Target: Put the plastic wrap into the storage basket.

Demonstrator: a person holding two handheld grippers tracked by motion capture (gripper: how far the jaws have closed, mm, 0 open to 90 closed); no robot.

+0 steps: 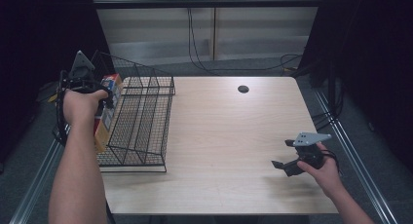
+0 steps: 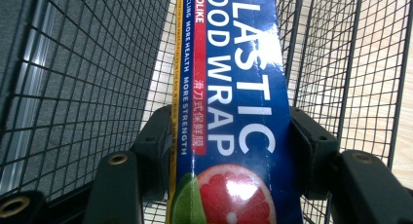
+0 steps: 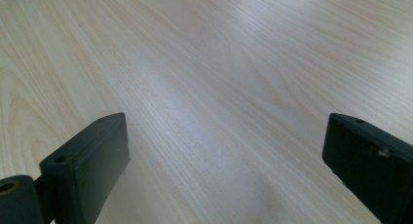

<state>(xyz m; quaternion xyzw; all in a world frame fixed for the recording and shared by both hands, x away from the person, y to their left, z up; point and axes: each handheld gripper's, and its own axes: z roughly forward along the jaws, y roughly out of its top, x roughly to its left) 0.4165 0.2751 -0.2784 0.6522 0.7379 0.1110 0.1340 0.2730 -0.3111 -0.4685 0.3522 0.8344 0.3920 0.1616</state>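
Plastic wrap box (image 2: 234,112): long, light, stiff card, glossy faces likely slick. Clamped across narrow sides in left claw (image 2: 229,151), above wire basket (image 1: 141,117). Best held mid-length. Right claw (image 1: 291,156) spread wide, ungripping, over bench (image 1: 229,136).

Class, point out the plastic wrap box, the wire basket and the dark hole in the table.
plastic wrap box (image 2: 238,112), left gripper view, blue printed face.
wire basket (image 1: 146,112), high view, mesh floor.
dark hole (image 1: 243,89), high view, its centre, far side of the table.
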